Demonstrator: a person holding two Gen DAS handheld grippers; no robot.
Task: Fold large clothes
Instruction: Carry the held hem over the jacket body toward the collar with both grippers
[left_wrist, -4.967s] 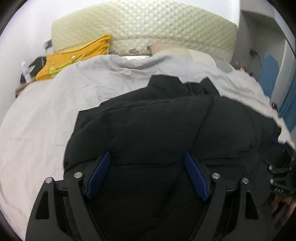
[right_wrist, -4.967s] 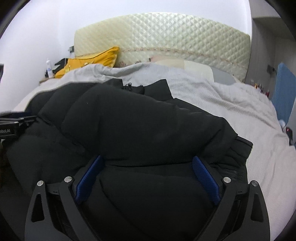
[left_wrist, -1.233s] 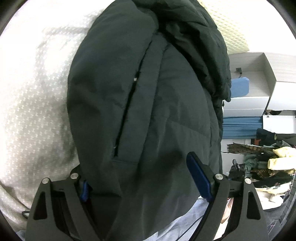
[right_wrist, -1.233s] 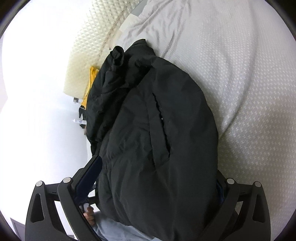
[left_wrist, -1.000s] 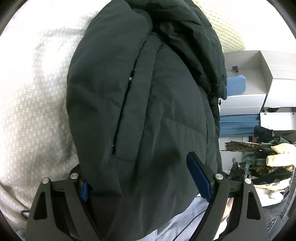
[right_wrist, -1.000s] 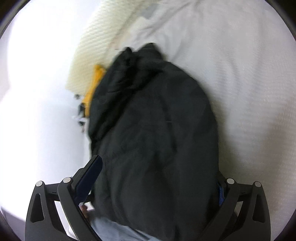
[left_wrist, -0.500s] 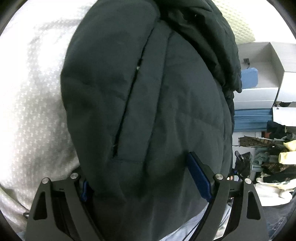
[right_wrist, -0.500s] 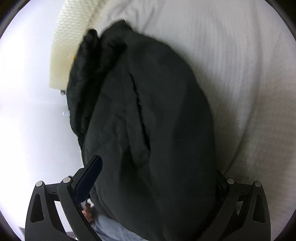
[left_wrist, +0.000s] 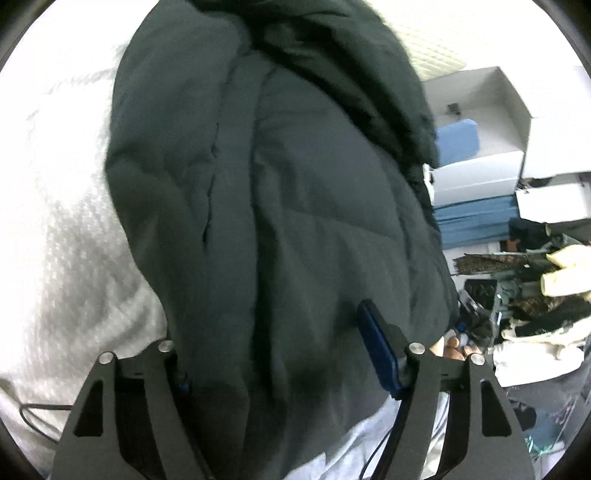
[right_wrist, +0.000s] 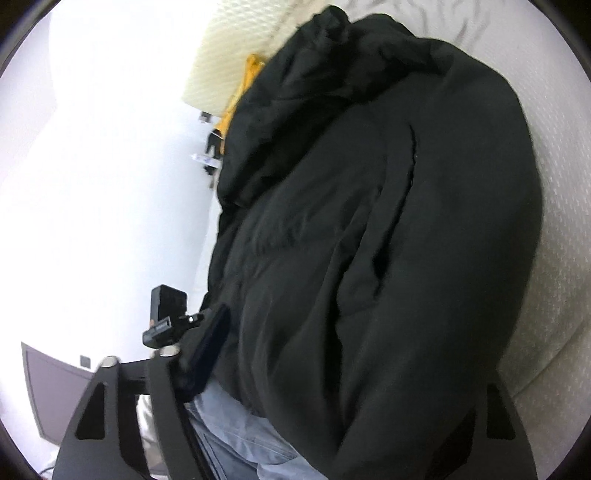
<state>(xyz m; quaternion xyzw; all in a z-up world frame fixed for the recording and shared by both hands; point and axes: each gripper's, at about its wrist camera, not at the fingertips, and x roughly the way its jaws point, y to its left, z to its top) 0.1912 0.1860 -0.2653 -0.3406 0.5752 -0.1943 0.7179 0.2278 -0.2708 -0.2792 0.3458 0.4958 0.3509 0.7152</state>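
Note:
A big black puffer jacket (left_wrist: 280, 206) hangs bunched over the white bed cover (left_wrist: 62, 236) and fills both views; it also shows in the right wrist view (right_wrist: 399, 221). My left gripper (left_wrist: 280, 354) stands wide, with the jacket's lower edge between its jaws; its right blue pad (left_wrist: 380, 354) shows, the left pad is buried in fabric. My right gripper (right_wrist: 351, 354) also stands wide around the jacket's hem; its left pad (right_wrist: 210, 347) shows, the right finger is hidden behind the cloth.
The quilted cream headboard (right_wrist: 229, 59) and a yellow pillow (right_wrist: 243, 88) lie beyond the jacket. White boxes (left_wrist: 491, 122), blue cloth (left_wrist: 476, 221) and piled clothes (left_wrist: 546, 302) stand to the right of the bed. The person's jeans (right_wrist: 240, 435) are below the hem.
Since five seconds ago the jacket has been lifted off the flat bed and hangs bunched between the grippers. In the last second both views swung and tilted slightly; the grips look unchanged.

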